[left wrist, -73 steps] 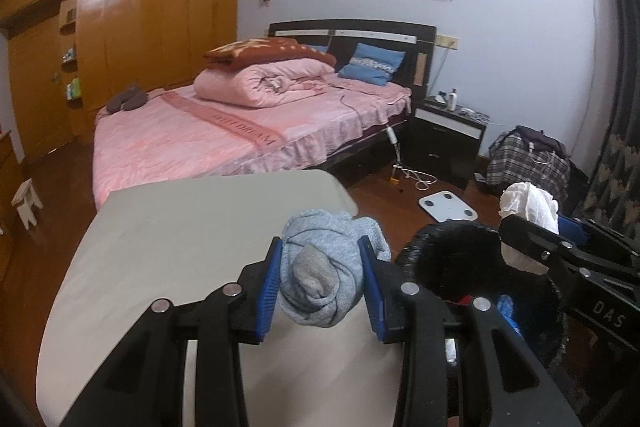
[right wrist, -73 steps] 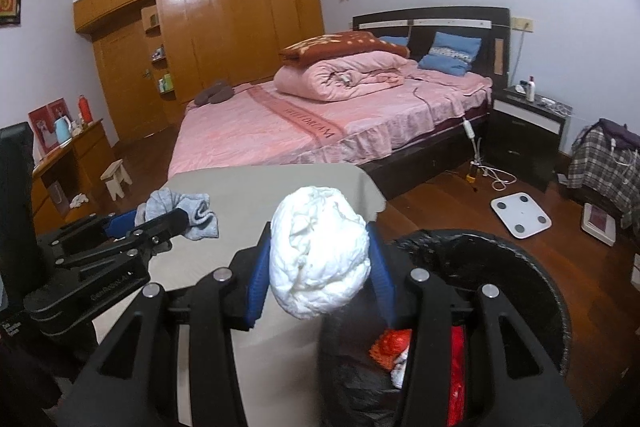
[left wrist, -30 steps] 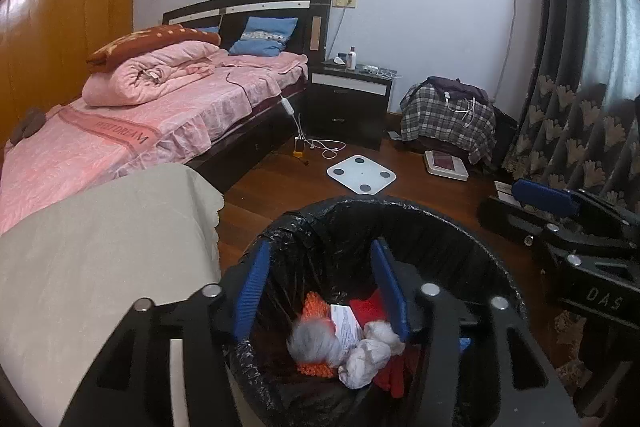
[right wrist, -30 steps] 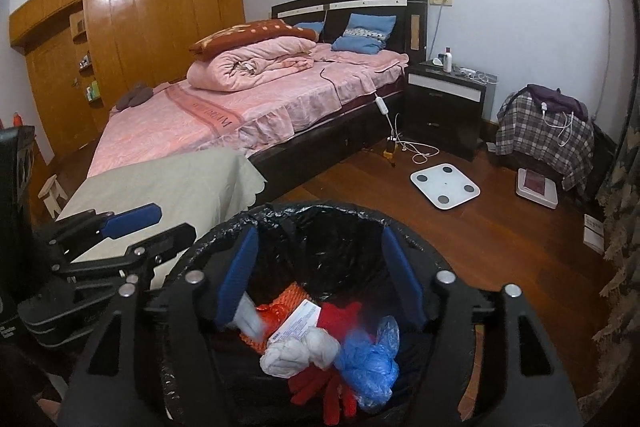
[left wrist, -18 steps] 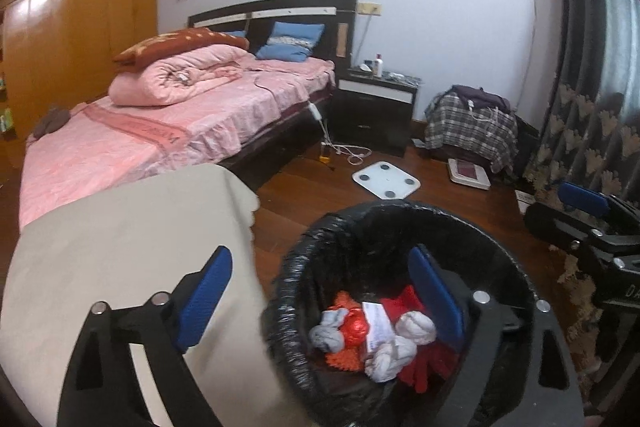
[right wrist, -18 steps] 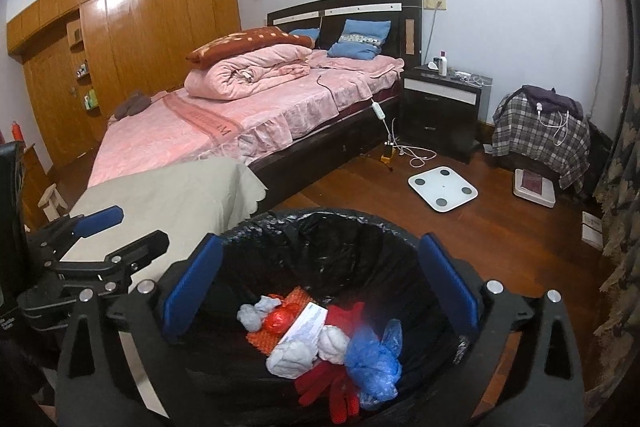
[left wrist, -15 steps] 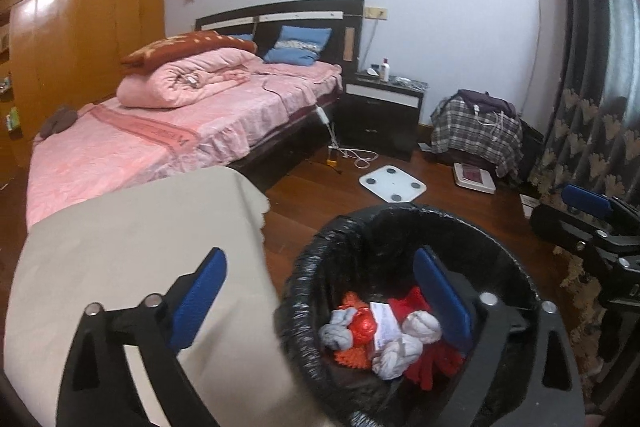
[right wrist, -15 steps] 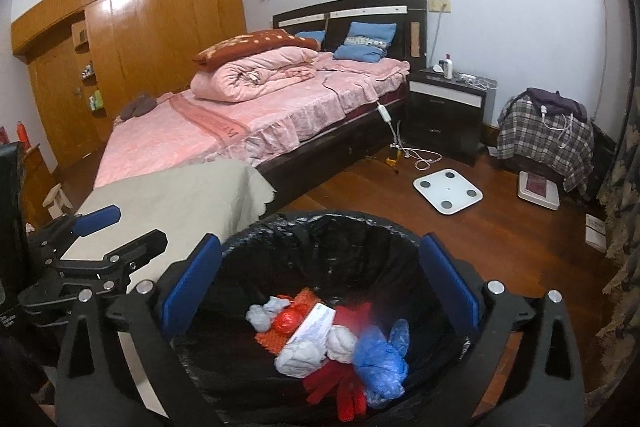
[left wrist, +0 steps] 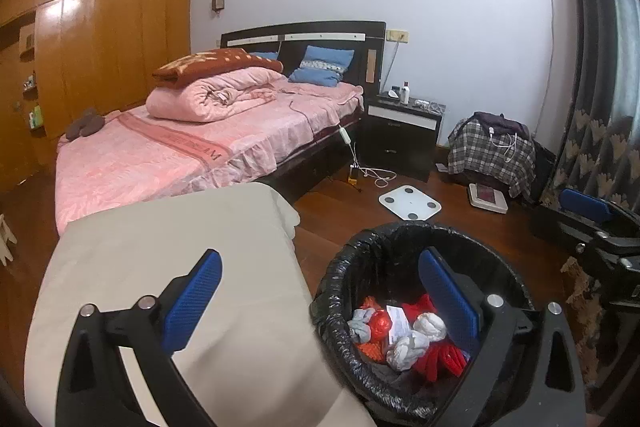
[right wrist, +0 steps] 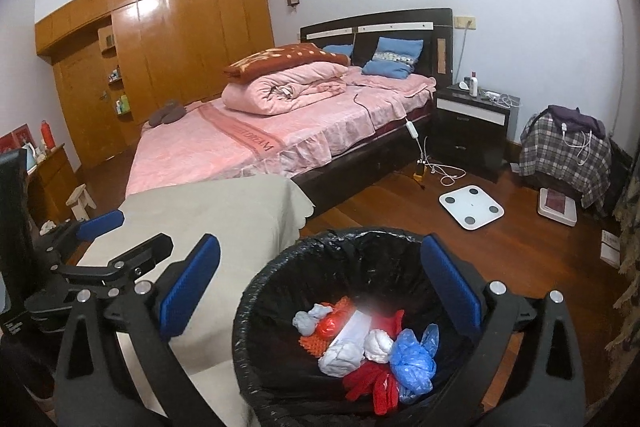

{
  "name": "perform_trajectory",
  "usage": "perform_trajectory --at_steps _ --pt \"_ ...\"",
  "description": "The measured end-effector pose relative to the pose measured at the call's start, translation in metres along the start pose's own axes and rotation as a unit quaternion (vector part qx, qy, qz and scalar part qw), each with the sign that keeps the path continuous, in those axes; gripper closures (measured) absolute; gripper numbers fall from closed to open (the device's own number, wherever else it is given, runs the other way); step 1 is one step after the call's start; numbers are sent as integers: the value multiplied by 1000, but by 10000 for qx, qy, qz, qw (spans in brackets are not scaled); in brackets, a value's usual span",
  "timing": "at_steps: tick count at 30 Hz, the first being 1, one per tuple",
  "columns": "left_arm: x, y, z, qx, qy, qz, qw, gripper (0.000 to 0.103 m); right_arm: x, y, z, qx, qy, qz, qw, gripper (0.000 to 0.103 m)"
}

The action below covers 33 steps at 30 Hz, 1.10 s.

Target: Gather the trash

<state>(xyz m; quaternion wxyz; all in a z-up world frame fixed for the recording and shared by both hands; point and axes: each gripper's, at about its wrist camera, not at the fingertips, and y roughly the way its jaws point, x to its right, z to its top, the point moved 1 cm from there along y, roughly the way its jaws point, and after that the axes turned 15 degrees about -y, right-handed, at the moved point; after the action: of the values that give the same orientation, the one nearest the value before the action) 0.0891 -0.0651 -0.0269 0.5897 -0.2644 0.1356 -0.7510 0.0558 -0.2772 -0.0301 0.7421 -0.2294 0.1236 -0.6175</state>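
Here the crumpled white, grey, red and blue trash (right wrist: 360, 343) lies in the round bin lined with a black plastic bag (right wrist: 264, 291), which stands on the wooden floor beside the beige-clothed counter (right wrist: 224, 211). Above it, the left tool (left wrist: 320, 291) and right tool (right wrist: 320, 283) gape wide, holding nothing.

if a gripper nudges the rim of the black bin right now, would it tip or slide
The bin would probably slide or rock: it looks light, holding only crumpled wads and a blue bag. The loose liner would likely crinkle and give first.
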Motion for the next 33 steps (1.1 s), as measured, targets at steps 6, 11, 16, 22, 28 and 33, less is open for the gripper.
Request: perform_trajectory --at_steps 6,11,16,22,28,33 --pt "-2 -17 0 94 -10 71 9999 6 -10 -6 5 -22 -103 -2 9999 5" --pt "-5 -25 -1 120 -51 94 9999 6 -18 -8 3 -44 -148 24 9999 5" --pt "-9 -31 -2 134 -88 124 9998 6 -22 -9 2 -52 -169 61 9998 5" --pt "-11 -34 -3 138 -99 152 9997 6 -25 -9 2 -44 -186 75 9998 5" --pt "-13 -36 -2 151 -117 177 9997 6 -26 -9 3 -38 -197 77 9998 5" --pt "-14 -37 -2 149 -119 177 9997 6 -27 -9 3 -41 -199 75 9998 5"
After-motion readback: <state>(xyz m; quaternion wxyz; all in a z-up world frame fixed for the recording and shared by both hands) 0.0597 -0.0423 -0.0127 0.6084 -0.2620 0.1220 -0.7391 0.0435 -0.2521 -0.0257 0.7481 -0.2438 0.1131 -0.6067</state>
